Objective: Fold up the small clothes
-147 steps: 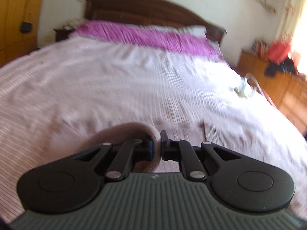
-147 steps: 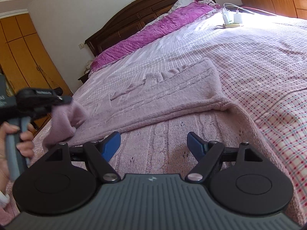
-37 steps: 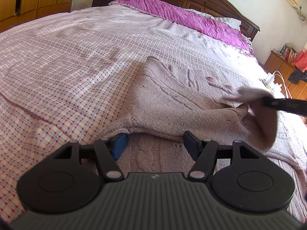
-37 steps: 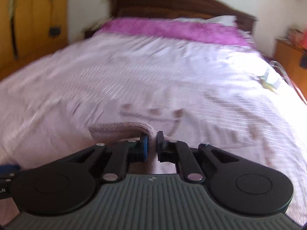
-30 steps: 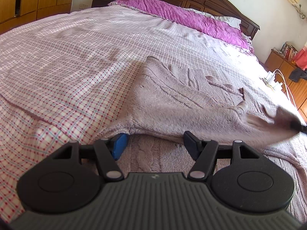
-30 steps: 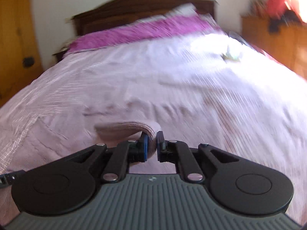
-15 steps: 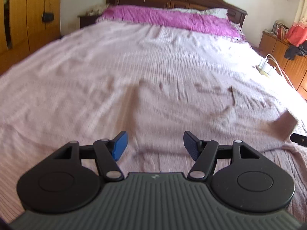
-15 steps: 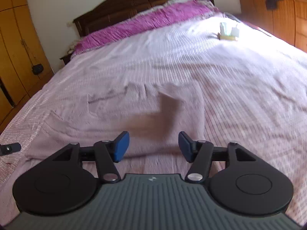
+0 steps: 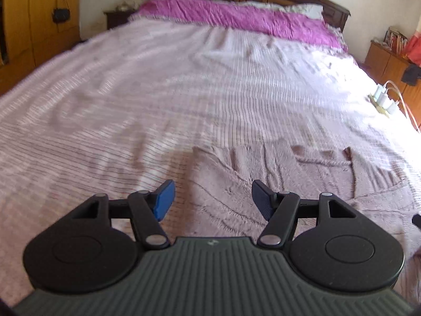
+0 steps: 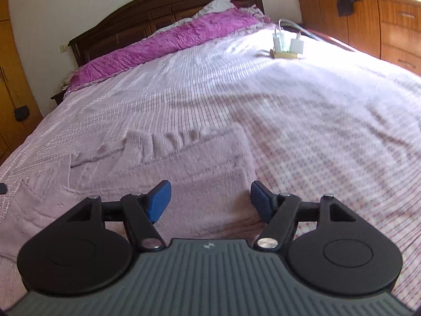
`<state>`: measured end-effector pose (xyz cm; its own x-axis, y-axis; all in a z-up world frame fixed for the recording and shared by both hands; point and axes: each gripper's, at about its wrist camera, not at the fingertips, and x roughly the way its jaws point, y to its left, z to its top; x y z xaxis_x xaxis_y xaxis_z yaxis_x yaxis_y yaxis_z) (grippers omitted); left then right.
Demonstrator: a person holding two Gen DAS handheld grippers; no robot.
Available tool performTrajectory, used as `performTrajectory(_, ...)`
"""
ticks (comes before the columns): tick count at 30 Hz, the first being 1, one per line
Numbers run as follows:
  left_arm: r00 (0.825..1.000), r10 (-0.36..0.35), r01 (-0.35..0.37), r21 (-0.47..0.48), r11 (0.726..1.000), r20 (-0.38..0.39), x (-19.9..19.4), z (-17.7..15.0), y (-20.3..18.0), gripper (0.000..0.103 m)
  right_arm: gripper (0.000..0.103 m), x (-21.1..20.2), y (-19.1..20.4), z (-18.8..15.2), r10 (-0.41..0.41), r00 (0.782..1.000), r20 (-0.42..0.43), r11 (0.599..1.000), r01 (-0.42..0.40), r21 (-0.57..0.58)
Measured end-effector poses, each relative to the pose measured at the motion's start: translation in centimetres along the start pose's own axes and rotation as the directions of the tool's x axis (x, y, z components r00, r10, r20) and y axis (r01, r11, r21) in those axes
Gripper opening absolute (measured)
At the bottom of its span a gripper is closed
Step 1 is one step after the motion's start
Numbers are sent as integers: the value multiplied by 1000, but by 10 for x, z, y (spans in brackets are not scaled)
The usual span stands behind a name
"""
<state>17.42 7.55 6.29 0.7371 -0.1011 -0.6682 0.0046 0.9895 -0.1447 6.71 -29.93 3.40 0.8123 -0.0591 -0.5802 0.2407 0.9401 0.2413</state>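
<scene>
— on the bed, near edge: what lies there?
— pink knit sweater, spread flat on the checked bedspread; cable ribs show along its far edge; right wrist view has it filling the lower left and centre, left wrist view has it lower right; both frames smeared by motion.

— left gripper?
— left gripper hovers over the sweater's left part; blue pads spread wide, nothing between them; cloth visible through the gap.

— right gripper?
— right gripper likewise gaping, empty, above the sweater's nearer right portion; whether the fingertips touch the knit, cannot tell.

— do they see each other?
— a dark tip shows at the left margin of the right view and another at the right margin of the left view; too little to name.

— surroundings?
— magenta pillow cover along the dark wooden headboard; white chargers on a power strip lying on the bedspread, well apart from the sweater; wooden dresser beside the bed, dark clothing heaped on top.
</scene>
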Motion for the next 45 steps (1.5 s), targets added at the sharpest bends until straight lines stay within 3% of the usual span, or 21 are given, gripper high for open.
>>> performTrajectory(3, 1000, 7, -7, -25, 1000, -30, 29, -3, 3, 66, 74, 4, -5, -6, 1, 1000, -4, 1000, -1, 17)
performTrajectory(6, 999, -50, 49, -73, 996, -16, 43, -11, 8, 61, 74, 6, -10, -7, 10, 1000, -3, 999, -10, 45)
performTrajectory(7, 999, -48, 48, -58, 997, -9, 44, -14, 6, 30, 74, 6, -10, -8, 10, 1000, -3, 999, -10, 46)
performTrajectory(8, 1000, -25, 25, -18, 1000, 1, 43, -15, 3, 16, 74, 6, -10, -8, 11, 1000, -1, 999, -11, 45)
performTrajectory(13, 994, 8, -8, 2, 1000, 109, 27, -8, 19, 16, 74, -7, -7, -7, 32, 997, 69, 999, -34, 40)
performTrajectory(15, 996, -4, 7, -38, 999, 88, 32, -5, 32, 16, 74, -9, -6, -6, 41, 996, 76, 998, -44, 35)
performTrajectory(19, 988, 127, -124, -40, 992, 91, 40, -8, 41, 9, 74, -3, -6, -7, 33, 998, 45, 999, -35, 33)
performTrajectory(25, 993, 47, -34, -124, 992, 104, 20, -5, 58, 10, 73, 0, -9, -9, 18, 999, 36, 999, -20, 49)
performTrajectory(26, 994, 25, -11, -131, 991, 103, 16, -5, 57, 10, 70, -1, -9, -9, 11, 999, 38, 999, -13, 49)
performTrajectory(28, 995, -26, 39, -138, 990, 95, 8, -5, 54, 10, 55, -2, -9, -9, 12, 999, 47, 999, -14, 37)
performTrajectory(30, 995, -53, 63, -116, 991, 88, 0, -7, 47, 11, 50, 0, -6, -10, -51, 998, 35, 999, 52, -3)
performTrajectory(34, 999, -8, 11, -57, 998, 50, -16, -16, 32, 37, 50, 11, -13, -12, -66, 998, -18, 998, 66, 14)
performTrajectory(40, 998, 38, -37, -12, 999, 45, -59, -34, 26, 50, 58, -3, -16, -6, 0, 1000, -19, 999, 1, 52)
performTrajectory(45, 995, 72, -75, 50, 996, 66, -105, -58, 21, 60, 73, -53, -4, 0, 96, 995, 23, 995, -96, 17)
